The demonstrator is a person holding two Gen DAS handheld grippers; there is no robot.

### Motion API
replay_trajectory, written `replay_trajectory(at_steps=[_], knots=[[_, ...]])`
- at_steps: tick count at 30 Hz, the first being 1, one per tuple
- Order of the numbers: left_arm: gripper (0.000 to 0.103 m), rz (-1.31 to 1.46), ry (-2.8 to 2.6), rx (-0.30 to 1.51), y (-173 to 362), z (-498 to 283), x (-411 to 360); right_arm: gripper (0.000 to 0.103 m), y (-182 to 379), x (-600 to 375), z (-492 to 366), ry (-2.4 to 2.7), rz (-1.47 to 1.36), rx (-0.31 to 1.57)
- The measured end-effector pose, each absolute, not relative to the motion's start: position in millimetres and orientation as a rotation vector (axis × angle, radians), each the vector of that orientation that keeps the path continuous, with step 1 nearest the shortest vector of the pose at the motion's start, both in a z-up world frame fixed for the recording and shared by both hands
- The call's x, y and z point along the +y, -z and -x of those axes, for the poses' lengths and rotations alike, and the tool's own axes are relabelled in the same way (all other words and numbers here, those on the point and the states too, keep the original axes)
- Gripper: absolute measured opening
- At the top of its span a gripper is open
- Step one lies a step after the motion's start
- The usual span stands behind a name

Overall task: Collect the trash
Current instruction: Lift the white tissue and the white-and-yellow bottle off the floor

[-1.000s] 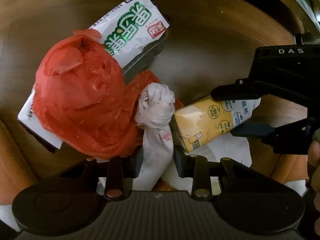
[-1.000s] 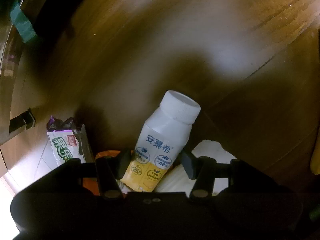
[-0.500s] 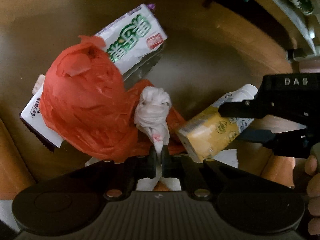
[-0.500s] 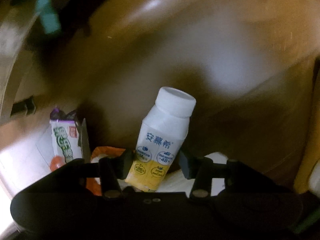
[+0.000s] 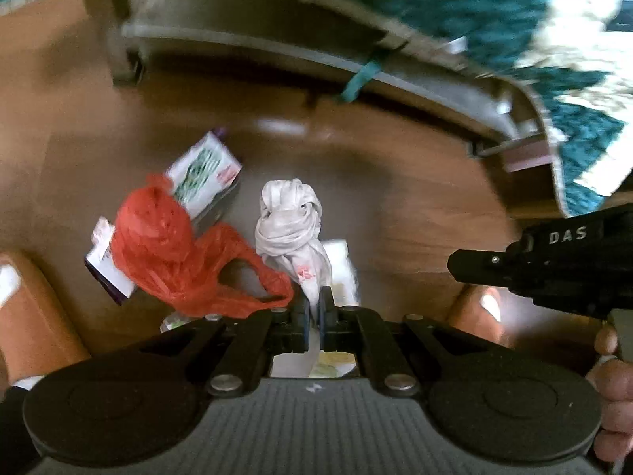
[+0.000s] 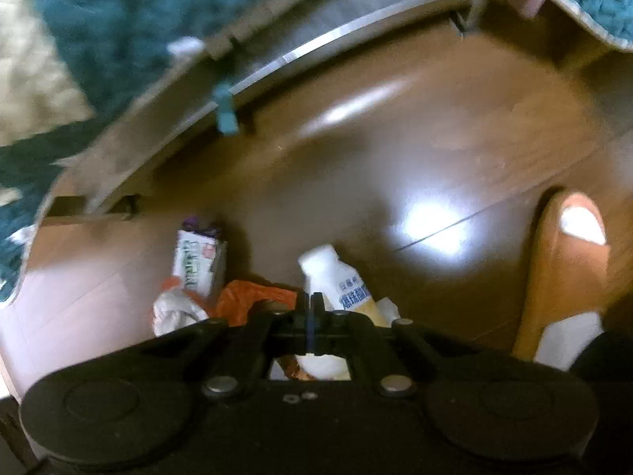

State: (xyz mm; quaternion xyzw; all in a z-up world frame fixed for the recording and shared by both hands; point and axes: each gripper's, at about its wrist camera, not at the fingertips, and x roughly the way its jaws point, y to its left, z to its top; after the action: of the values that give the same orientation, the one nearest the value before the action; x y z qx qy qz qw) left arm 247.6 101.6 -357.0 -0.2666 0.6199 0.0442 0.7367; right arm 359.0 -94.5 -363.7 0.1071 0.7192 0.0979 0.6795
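Floorboards [image 6: 455, 150], glossy brown wood, carry the litter; motion blur smears the quilted teal bedding [image 5: 554, 19] above. Crinkled red plastic bag [image 5: 174, 253] lies over a flat snack packet [image 5: 205, 166], print unreadable. Left hand-held gripper [image 5: 312, 304] pinches the knotted white bag [image 5: 289, 221], now lifted higher. Right hand-held gripper [image 6: 311, 308] has closed empty beside the released milk bottle [image 6: 336, 281].

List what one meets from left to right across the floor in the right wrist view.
Snack packet → orange bag → bottle → slipper.
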Motion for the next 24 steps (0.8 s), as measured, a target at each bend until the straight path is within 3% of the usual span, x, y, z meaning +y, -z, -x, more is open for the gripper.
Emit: replay_trajectory(at_steps=[4,7,13,15,24], knots=[[0.004,0.533,-0.104,1.341,326.4,-241.3,92.4,0.0,337.1,-107.1,-355.6,-0.276,-0.281,1.567],[0.004,0.471,-0.072,1.315,304.9,-234.9,90.5,0.016,340.5,-119.4,-353.5,-0.337,-0.324,1.583],[0.004,0.458,-0.07,1.263,284.3,-238.4,104.8,0.025,375.5,-100.5,-343.3,-0.462,-0.161,1.643],[0.004,0.472,-0.073,1.25,287.9,-244.4,106.9,0.043,387.5,-81.2,-339.2,-0.527,-0.037,1.625],[0.004,0.542,-0.057,1.272,306.8,-266.5,109.6,0.047,468.6,-33.6,-309.3,-0.74,0.455,1.566]])
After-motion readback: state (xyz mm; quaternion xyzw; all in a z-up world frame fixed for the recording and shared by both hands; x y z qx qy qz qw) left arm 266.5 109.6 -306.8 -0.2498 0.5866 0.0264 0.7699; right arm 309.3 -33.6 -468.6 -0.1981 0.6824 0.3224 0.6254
